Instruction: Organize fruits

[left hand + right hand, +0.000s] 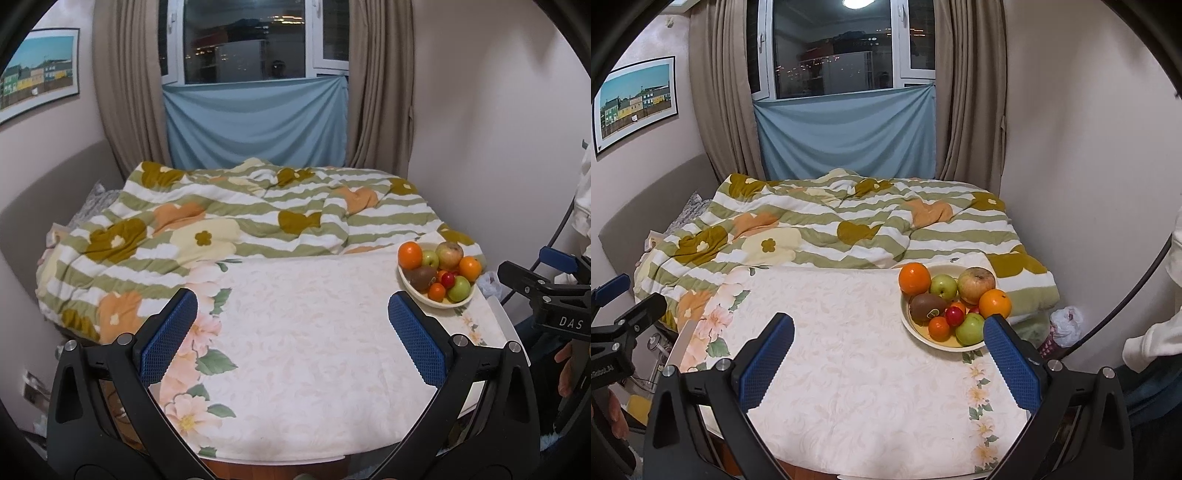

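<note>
A cream bowl (916, 330) (410, 282) stands at the table's far right, piled with fruit: two oranges (914, 278), a large red-yellow apple (976, 284), green apples (970, 328), a kiwi (926, 306), a small red fruit (954, 316) and small tangerines (939, 328). My left gripper (293, 334) hangs open over the middle of the table, left of the bowl, with nothing between its blue pads. Just in front of the bowl my right gripper (888, 354) is open too, its right pad (1010, 360) near the bowl's front rim. It holds nothing.
The table wears a white floral cloth (857, 387). Behind it lies a bed with a green-striped flowered quilt (820, 229). Walls close in on both sides; a white plastic bag (1067, 325) sits in the gap at right. A person's hand (565, 369) holds the other gripper.
</note>
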Demonstrator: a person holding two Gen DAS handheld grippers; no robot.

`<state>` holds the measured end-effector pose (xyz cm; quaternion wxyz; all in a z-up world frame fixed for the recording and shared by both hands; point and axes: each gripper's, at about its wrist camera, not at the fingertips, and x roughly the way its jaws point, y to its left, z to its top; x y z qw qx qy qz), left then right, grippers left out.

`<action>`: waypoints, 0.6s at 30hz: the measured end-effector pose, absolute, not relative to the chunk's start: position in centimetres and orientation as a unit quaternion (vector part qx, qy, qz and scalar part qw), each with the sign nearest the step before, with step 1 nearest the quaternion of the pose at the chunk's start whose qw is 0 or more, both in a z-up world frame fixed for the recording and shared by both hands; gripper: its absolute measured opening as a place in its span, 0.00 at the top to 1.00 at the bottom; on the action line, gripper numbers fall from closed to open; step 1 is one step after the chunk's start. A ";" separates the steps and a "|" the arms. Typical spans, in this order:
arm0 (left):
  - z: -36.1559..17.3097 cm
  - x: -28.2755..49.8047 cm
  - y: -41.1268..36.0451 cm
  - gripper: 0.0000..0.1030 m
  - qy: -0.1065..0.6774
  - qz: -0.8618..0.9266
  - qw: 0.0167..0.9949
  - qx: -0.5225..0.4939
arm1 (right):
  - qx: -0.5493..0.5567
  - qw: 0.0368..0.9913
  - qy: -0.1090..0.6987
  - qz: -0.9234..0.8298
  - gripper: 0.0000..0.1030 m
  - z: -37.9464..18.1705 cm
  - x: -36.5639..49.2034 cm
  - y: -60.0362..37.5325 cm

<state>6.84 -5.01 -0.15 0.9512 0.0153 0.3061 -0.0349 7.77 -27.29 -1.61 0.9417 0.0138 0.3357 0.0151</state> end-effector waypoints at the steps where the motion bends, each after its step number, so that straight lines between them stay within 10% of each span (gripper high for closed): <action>1: -0.1 6.8 -5.0 0.00 0.306 -0.034 0.951 0.014 | 0.015 0.942 0.336 0.017 0.01 -1.6 7.7 -27.3; 18: -0.3 6.9 -4.8 0.00 0.309 -0.039 0.950 0.010 | 0.015 0.941 0.337 0.015 0.01 -1.7 7.8 -27.3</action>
